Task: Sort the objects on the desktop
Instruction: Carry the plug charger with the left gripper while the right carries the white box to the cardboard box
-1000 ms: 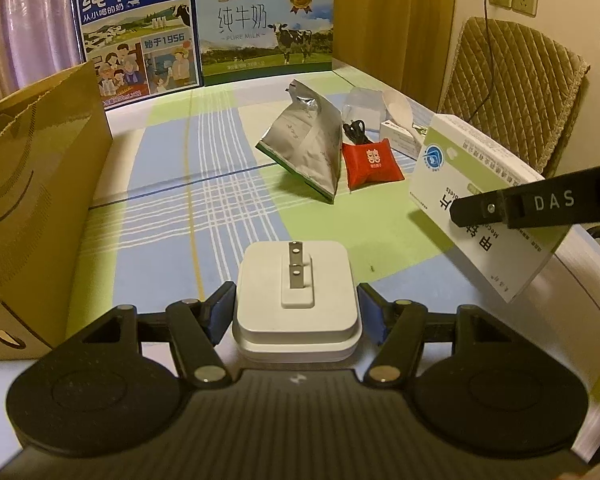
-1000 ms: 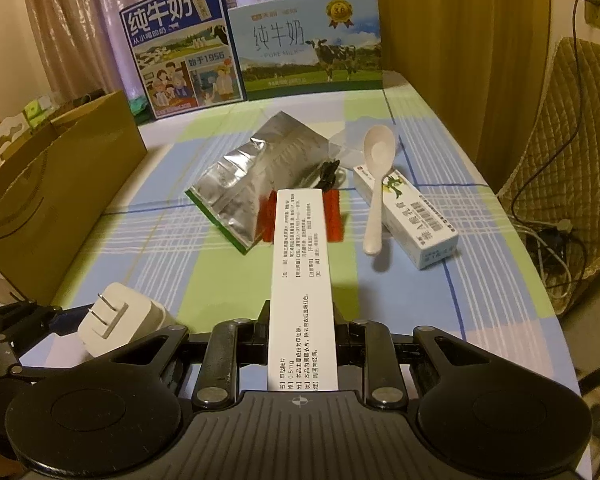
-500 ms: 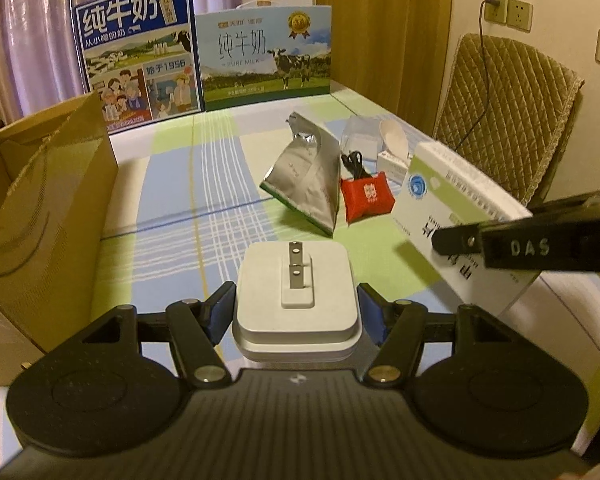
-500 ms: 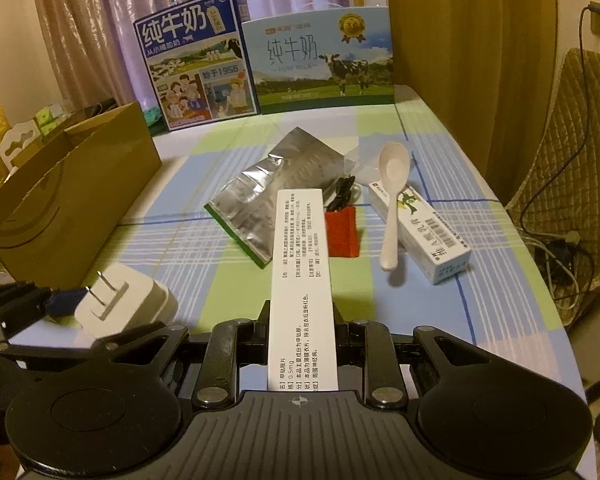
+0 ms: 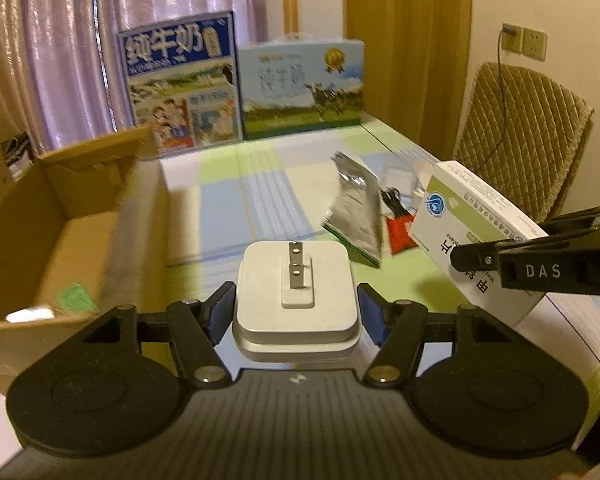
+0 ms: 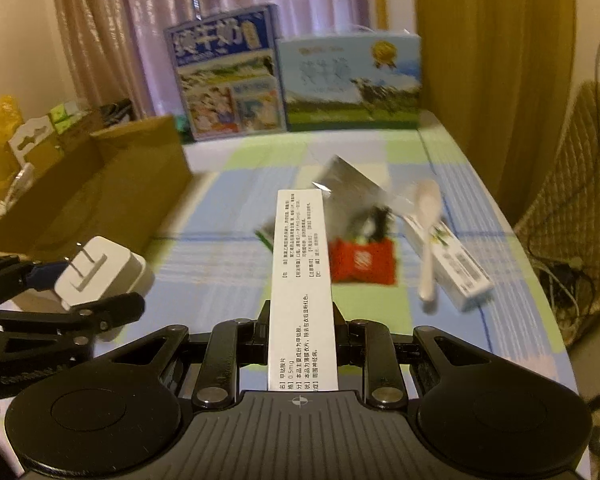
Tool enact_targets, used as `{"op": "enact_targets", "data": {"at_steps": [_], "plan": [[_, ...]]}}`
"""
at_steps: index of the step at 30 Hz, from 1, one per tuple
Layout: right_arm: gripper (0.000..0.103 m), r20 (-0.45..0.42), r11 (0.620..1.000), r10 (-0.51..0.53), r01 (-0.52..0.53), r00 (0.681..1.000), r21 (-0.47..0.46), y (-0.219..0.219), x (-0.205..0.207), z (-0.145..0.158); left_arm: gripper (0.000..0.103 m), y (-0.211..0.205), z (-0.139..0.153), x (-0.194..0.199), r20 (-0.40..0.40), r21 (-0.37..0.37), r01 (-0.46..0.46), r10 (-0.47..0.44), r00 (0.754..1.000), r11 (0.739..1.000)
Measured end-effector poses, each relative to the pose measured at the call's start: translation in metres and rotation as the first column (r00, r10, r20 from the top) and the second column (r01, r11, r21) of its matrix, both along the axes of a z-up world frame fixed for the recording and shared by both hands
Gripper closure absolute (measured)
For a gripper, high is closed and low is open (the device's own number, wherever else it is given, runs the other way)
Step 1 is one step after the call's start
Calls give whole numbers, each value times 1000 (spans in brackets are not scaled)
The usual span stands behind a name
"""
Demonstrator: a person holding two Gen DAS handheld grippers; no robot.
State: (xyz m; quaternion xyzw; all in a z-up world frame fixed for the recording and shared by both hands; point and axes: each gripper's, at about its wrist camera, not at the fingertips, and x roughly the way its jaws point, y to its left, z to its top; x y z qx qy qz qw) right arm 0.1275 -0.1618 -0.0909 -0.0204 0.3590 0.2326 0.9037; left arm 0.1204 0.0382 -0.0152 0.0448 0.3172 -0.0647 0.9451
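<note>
A white plug adapter (image 5: 296,296) is clamped between the closed fingers of the left hand-held gripper (image 5: 296,312), prongs pointing up, and is carried clear of the tabletop (image 5: 228,200). A long white medicine box (image 6: 303,292) is pinched on its narrow sides by the right hand-held gripper (image 6: 302,336), also shut and raised. Both loads are judged to be in transit toward the open cardboard box (image 5: 72,216) at the left, whose rim is just beside the adapter; something green and something pale are seen inside it, too blurred to name. Left on the tabletop, well apart from the cardboard box, are a silver foil pouch (image 6: 348,188), a red packet (image 6: 362,260), a black cable (image 6: 378,220), a white spoon (image 6: 428,236) lying on a small carton (image 6: 456,264). The sorting is therefore judged to be at an early-to-middle stage, with two things in hand and about five to be collected.
</note>
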Motion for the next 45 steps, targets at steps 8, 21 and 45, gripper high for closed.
{"op": "enact_targets", "data": {"at_steps": [8, 21, 45], "plan": [[82, 85, 994, 99, -102, 991, 40, 61, -15, 54, 43, 43, 37, -14, 68, 5, -57, 57, 996, 998], [82, 99, 956, 283, -289, 954, 44, 187, -17, 87, 43, 154, 73, -24, 124, 45, -193, 186, 975, 980], [82, -39, 943, 332, -332, 943, -12, 283, 25, 35, 42, 233, 28, 22, 20, -21, -231, 231, 973, 973]]}}
